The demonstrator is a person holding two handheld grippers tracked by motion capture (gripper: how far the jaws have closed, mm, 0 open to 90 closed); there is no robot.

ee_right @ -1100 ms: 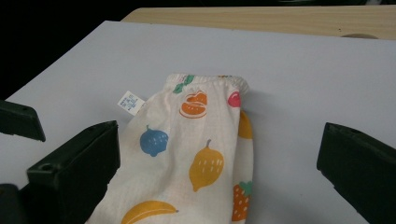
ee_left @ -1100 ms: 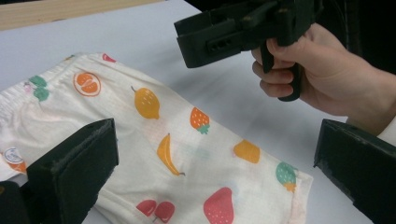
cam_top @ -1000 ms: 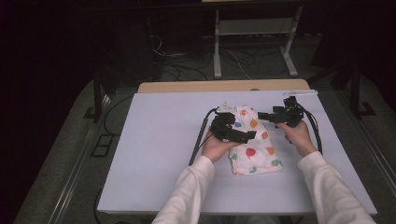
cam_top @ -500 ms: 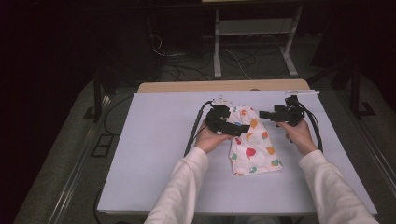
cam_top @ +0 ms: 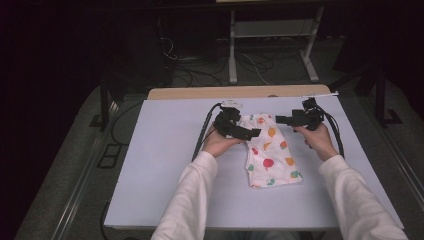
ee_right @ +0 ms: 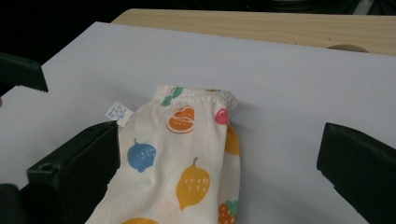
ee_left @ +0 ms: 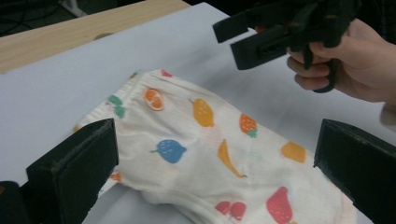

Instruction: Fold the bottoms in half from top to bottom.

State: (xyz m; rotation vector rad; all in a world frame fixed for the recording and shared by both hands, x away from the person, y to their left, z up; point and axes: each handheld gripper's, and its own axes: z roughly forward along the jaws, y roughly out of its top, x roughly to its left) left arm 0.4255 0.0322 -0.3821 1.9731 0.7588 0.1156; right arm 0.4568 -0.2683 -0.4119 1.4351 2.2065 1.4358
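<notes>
So we've got the folded fruit-print shorts (cam_top: 270, 152) lying flat on the table (cam_top: 160, 150) between both grippers, left gripper (cam_top: 250, 133) and right gripper (cam_top: 281, 119) each gaping wide with nothing held, probably lining up a waistband grab.

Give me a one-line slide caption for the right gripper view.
Right gripper's open jaws frame a folded fruit-print garment, its small white tag sticking out, on a white table cover.
</notes>
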